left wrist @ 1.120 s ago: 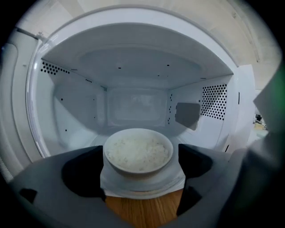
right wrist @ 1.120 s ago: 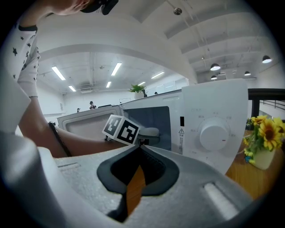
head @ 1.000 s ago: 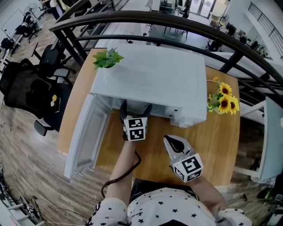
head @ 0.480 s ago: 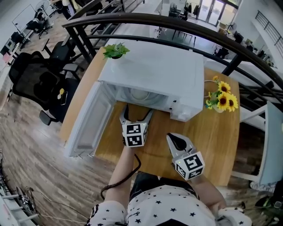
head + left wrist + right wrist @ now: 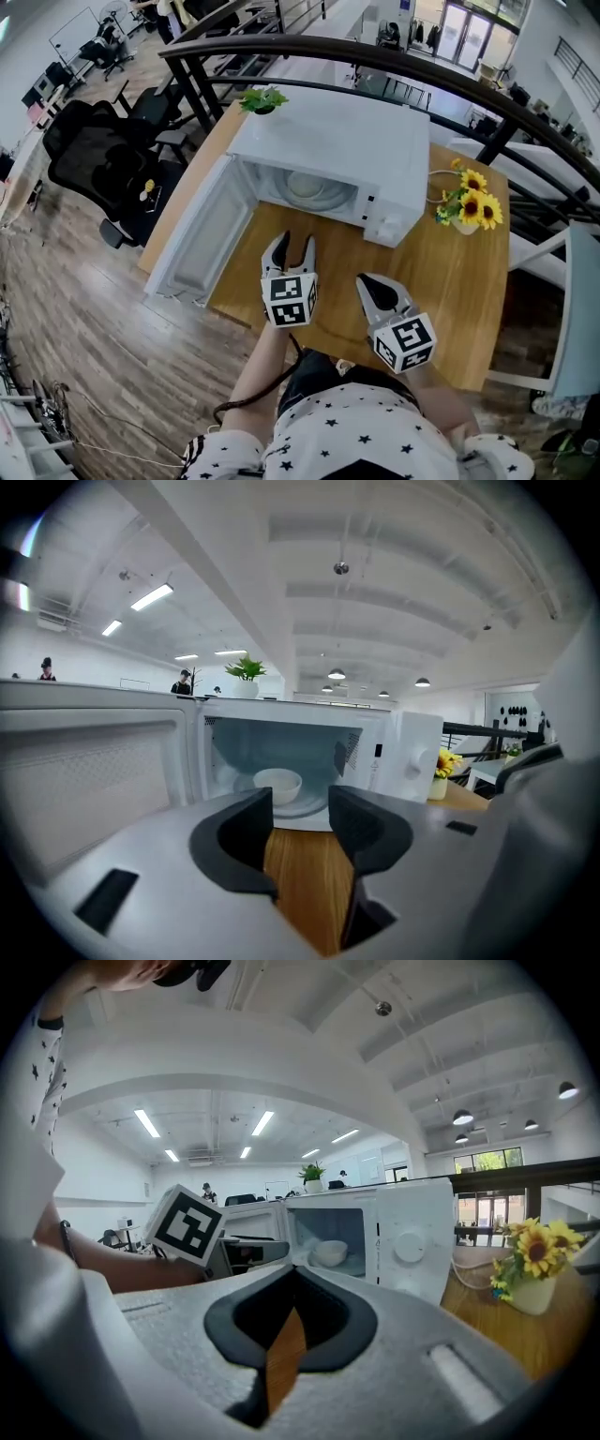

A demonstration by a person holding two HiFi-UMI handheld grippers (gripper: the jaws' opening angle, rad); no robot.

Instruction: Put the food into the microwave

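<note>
The white microwave [image 5: 347, 141] stands on the wooden table with its door [image 5: 192, 234] swung wide to the left. A white bowl [image 5: 307, 187] sits inside on the turntable; it also shows in the left gripper view [image 5: 277, 785] and the right gripper view [image 5: 330, 1252]. My left gripper [image 5: 295, 246] hovers in front of the opening, apart from the bowl. Its jaws are closing with a gap still showing and nothing between them [image 5: 300, 803]. My right gripper [image 5: 364, 279] hangs to the right, nearer the person, with its jaws meeting at the tips [image 5: 292, 1279] and holding nothing.
A vase of sunflowers [image 5: 466, 206] stands at the table's right, beside the microwave. A small potted plant [image 5: 262, 98] sits on the microwave's far left corner. Bare wooden table [image 5: 450, 281] lies in front. A black railing arcs behind, and office chairs [image 5: 94, 150] stand at left.
Both grippers drew back from the microwave toward the person. The left gripper came out of the cavity, leaving the bowl inside, and its wide jaws have narrowed.
</note>
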